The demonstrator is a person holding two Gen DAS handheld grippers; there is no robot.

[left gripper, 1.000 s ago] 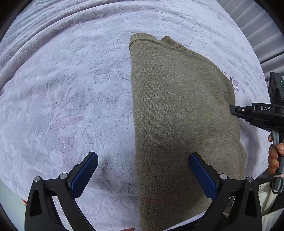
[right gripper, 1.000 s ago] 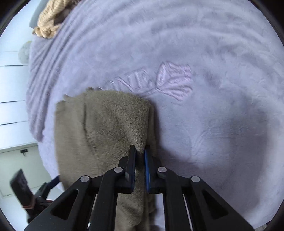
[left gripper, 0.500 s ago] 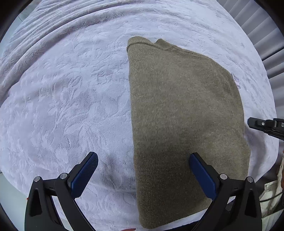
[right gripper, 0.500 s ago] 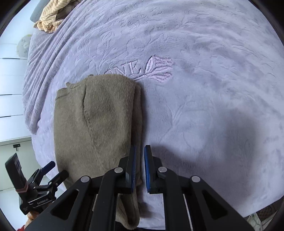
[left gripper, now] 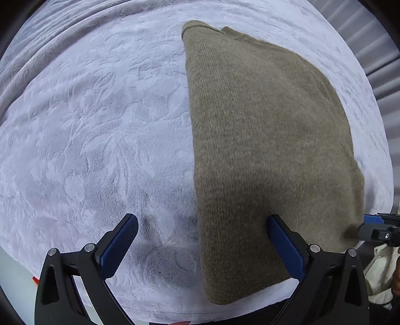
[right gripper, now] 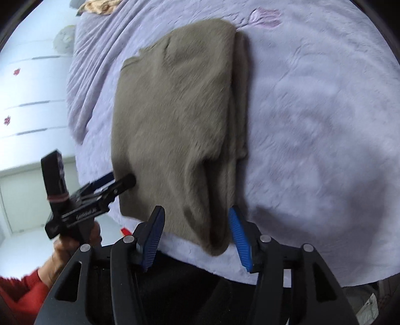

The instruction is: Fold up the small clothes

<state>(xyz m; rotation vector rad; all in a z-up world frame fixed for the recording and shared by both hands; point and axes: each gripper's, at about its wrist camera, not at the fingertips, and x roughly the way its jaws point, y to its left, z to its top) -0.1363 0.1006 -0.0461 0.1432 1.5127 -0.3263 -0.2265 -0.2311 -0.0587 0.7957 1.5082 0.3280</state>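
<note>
An olive-brown knitted sweater (left gripper: 262, 150) lies folded into a long strip on the pale lilac blanket (left gripper: 87, 137). My left gripper (left gripper: 202, 246) points straight down and is open, its fingers standing either side of the sweater's left edge near the near end. In the right wrist view the sweater (right gripper: 175, 112) runs away from me. My right gripper (right gripper: 196, 237) hovers over its near corner with jaws opening; the cloth shows between the fingers but the pads do not press it. The left gripper (right gripper: 112, 185) sits at the sweater's left edge, and the right gripper's tip (left gripper: 375, 227) shows at the sweater's right corner.
The blanket (right gripper: 312, 112) carries an embroidered flower (right gripper: 265, 15) beyond the sweater. A yellow cloth (right gripper: 100, 5) lies at the far left. White drawers (right gripper: 30, 100) stand left of the bed. A hand with a red sleeve (right gripper: 20, 295) holds the left gripper. The bed's edge is close.
The right gripper let go of the sweater's folded edge, drew back toward the near end and spread its jaws. The left gripper drifted slightly over the sweater and stayed open.
</note>
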